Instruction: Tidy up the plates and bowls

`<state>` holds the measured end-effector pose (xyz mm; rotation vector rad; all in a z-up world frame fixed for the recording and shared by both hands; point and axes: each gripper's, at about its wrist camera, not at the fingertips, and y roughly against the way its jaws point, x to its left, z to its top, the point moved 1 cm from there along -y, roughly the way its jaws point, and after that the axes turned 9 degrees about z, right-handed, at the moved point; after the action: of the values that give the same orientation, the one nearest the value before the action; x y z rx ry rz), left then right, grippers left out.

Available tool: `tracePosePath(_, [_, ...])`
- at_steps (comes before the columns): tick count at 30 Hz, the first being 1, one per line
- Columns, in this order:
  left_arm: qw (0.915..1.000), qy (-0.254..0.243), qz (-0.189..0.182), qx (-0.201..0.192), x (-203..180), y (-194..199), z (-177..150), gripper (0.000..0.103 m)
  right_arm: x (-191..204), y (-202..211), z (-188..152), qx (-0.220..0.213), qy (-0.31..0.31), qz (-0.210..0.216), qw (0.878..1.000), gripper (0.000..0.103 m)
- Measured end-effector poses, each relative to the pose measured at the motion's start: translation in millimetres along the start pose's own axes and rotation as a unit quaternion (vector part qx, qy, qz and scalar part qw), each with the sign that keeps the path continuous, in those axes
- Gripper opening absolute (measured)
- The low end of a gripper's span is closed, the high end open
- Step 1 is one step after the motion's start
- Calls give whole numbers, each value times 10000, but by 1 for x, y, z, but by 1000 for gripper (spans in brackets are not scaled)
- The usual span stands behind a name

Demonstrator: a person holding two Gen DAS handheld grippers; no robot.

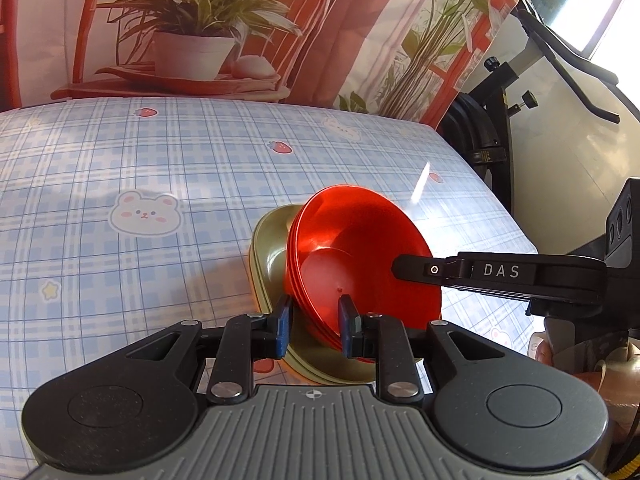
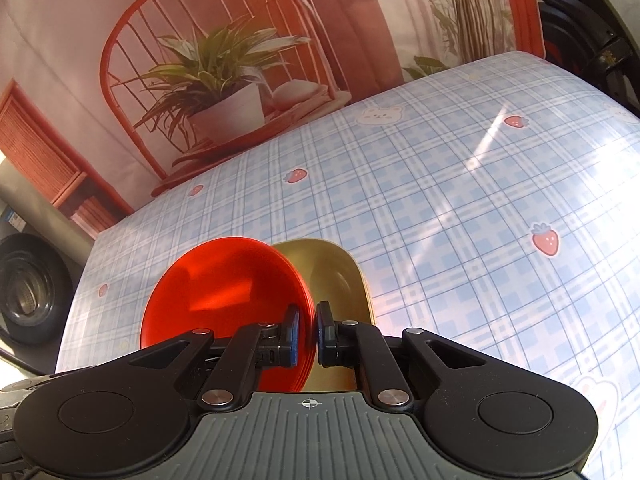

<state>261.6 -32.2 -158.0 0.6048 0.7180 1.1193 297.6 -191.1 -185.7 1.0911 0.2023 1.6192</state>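
The red bowls (image 1: pixel 360 264) are nested, tilted against gold plates (image 1: pixel 269 256), gripped by both tongs, left (image 1: pixel 316 322) wider, right (image 2: pixel 307 332) narrow; setting down is judged left.

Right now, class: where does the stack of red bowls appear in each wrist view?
Left wrist: red bowls low, right of centre, tilted, between the left gripper fingers.
Right wrist: red bowls low, left of centre, rim in right gripper.
Shared landmark: gold plate beside them.
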Motion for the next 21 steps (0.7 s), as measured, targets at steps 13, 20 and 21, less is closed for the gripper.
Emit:
tracePosePath(13, [9941,-132,894,-594,-2,39,8,46,8,26,6,-360,462,54,9983,27])
tracePosePath(20, [9843,32,1459,-997,-5,72,16,56,23,58,18,-737,1061,45,9916,32])
tracePosePath(21, [9829,43,1522,-1033,-5,75,16,56,26,63,19,-777,1150,24,9903,35])
